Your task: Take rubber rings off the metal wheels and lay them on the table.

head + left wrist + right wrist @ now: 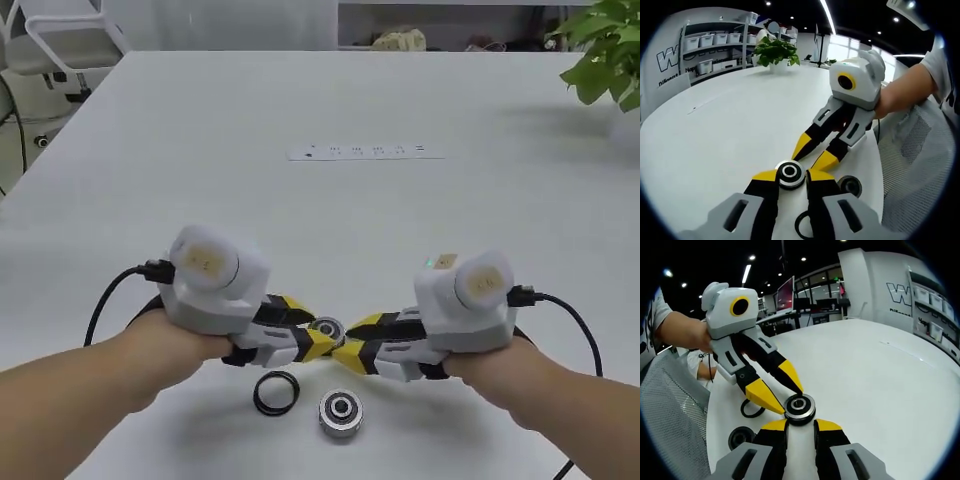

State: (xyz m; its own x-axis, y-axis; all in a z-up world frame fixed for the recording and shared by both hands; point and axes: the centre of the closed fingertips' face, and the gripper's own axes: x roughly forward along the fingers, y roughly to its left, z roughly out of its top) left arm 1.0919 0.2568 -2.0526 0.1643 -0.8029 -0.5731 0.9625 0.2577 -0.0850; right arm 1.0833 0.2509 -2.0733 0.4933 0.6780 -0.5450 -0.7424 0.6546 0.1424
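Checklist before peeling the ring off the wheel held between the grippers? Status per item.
1. Left gripper clamped on the held wheel: ok.
2. Rubber ring on the held wheel: ok, dark band around the rim.
3. Right gripper gripping that band: cannot tell; its tips sit at the wheel's edge.
4. Loose ring lying flat on the table, below the grippers: ok.
5. Second wheel stripped of its ring: cannot tell.
6. Bare table ahead to lay the next ring on: ok.
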